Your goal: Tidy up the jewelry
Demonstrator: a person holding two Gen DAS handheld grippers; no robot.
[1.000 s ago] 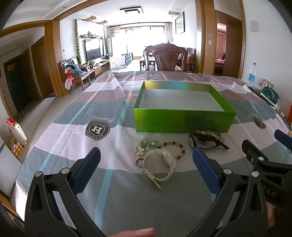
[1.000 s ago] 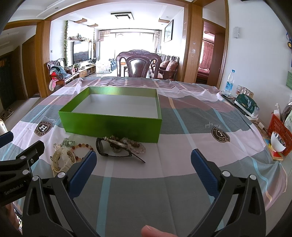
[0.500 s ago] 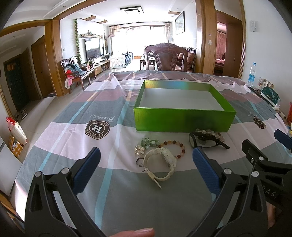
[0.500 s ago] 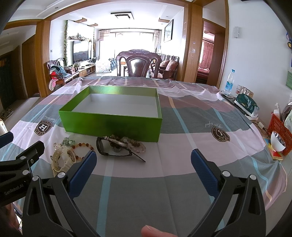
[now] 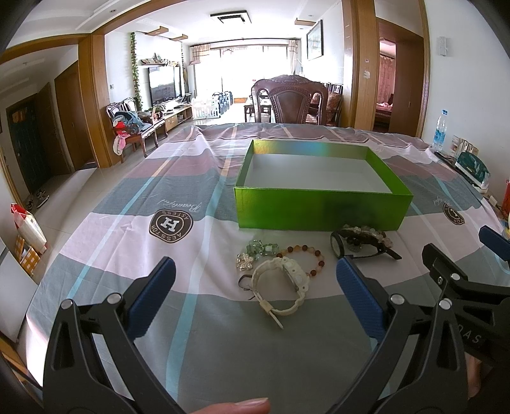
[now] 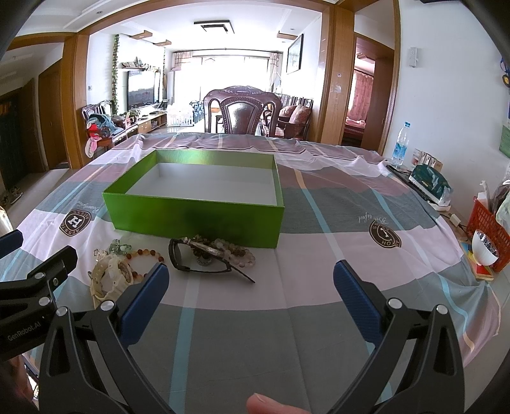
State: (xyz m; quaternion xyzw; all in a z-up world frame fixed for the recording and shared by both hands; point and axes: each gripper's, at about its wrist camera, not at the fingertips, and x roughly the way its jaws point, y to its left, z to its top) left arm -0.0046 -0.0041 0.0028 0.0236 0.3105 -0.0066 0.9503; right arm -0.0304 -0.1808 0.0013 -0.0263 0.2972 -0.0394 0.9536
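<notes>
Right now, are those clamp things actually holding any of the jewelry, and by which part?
Nothing is held. The left hand-held gripper and right hand-held gripper are both open, and the white watch lies loose on the tablecloth.

The bench [image 5: 105, 223] wore a plaid cloth of pink, grey and mauve bands with round brown crests. Behind it stood a carved dark wooden chair [image 6: 245, 110]. Beyond, a long living room ran to a wide, bright window [image 5: 245, 68] with pale curtains. A television [image 5: 164, 86] stood on a low cabinet along the left wall, with ivy [image 5: 136, 68] trailing beside it. Wooden pillars framed the opening, and the floor [image 5: 57, 197] was pale tile. A ceiling lamp [image 6: 213, 26] hung flat overhead. On the right, a water bottle [image 6: 401, 143] stood by a white wall, near a doorway [image 6: 361, 102] with pink curtains.
</notes>
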